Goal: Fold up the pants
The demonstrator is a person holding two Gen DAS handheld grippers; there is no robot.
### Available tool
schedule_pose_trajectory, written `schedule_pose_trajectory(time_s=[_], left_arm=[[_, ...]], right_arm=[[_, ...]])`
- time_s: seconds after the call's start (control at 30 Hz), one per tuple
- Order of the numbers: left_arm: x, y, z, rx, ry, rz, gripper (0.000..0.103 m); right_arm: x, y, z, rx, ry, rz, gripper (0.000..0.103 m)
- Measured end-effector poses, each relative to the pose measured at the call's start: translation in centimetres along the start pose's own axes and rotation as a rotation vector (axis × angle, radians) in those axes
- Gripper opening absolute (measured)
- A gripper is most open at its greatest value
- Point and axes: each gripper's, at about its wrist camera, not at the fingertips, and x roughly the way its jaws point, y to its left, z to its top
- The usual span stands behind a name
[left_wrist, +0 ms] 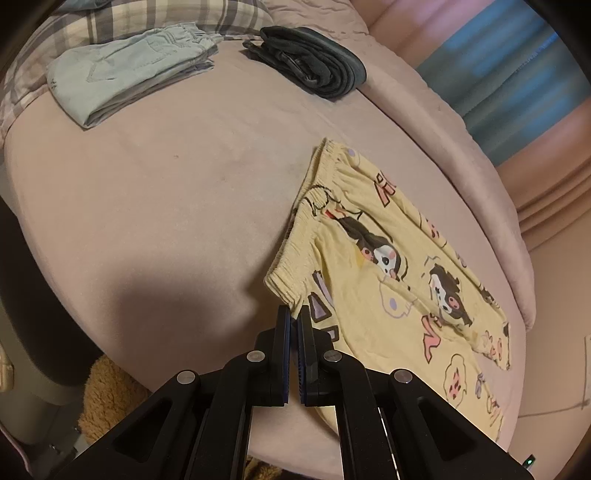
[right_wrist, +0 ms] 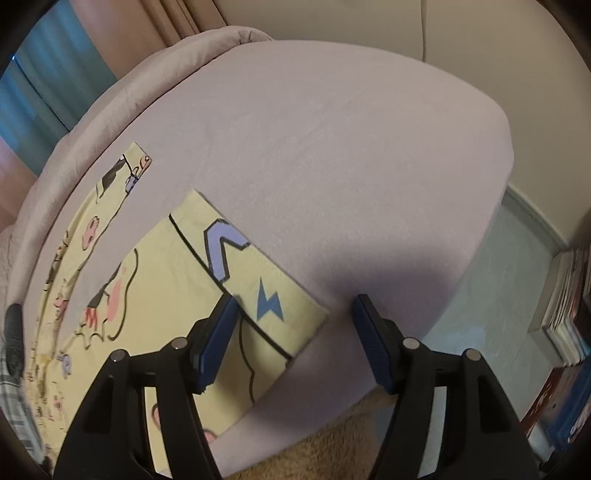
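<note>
Yellow cartoon-print pants [left_wrist: 388,273] lie flat on the pink bed [left_wrist: 166,206]. In the left wrist view their elastic waistband faces left. My left gripper [left_wrist: 294,314] is shut on the near corner of the waistband. In the right wrist view the pants [right_wrist: 155,295] show their leg cuffs, with the nearer cuff corner at centre. My right gripper [right_wrist: 293,306] is open and hovers over that cuff corner, with its left finger [right_wrist: 218,332] above the fabric and its right finger [right_wrist: 373,339] over bare sheet.
Folded light-blue jeans [left_wrist: 125,74] and folded dark pants [left_wrist: 314,59] lie at the far end of the bed beside a plaid pillow [left_wrist: 155,22]. A tan fluffy rug [right_wrist: 332,443] lies below the bed edge. Stacked books [right_wrist: 565,306] stand on the floor at right.
</note>
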Motion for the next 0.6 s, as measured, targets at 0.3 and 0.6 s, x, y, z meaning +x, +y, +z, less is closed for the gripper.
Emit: schedule_pose_trajectory(time_s=[0.3,0.6], left_arm=[[-2.6,0.0,0.2,0.013,-0.029,0.020,0.002],[0.0,1.9,-1.0,0.015,0.044,0.144,0.002]], right_arm=[[-4.7,0.5,1.9,0.016,-0.139,0.042,0.005],[-2.8,-0.3,1.1,0.016,-0.088,-0.028,0.005]])
